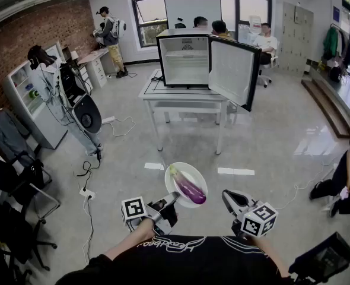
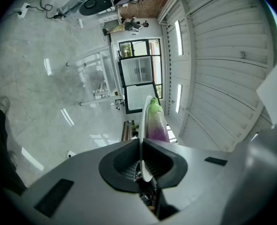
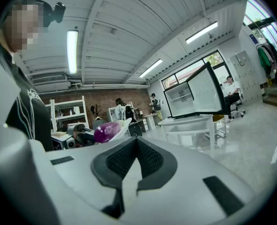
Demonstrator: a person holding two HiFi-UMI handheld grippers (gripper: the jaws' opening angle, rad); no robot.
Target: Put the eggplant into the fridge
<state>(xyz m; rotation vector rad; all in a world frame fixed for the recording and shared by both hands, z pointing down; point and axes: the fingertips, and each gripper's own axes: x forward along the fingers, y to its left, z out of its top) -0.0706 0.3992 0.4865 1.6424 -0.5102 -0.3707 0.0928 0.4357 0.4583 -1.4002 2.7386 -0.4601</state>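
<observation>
Left tongs pinching plate rim, right tongs closed and empty; eggplant loose on top, probably light, slick, roll-prone, best grabbed mid-body, open fridge at 12 o'clock.

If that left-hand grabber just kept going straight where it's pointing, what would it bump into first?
The left gripper clamps the plate carrying the eggplant. Beyond lies open floor, then the open fridge on its table; which of those two comes first is unclear.
</observation>
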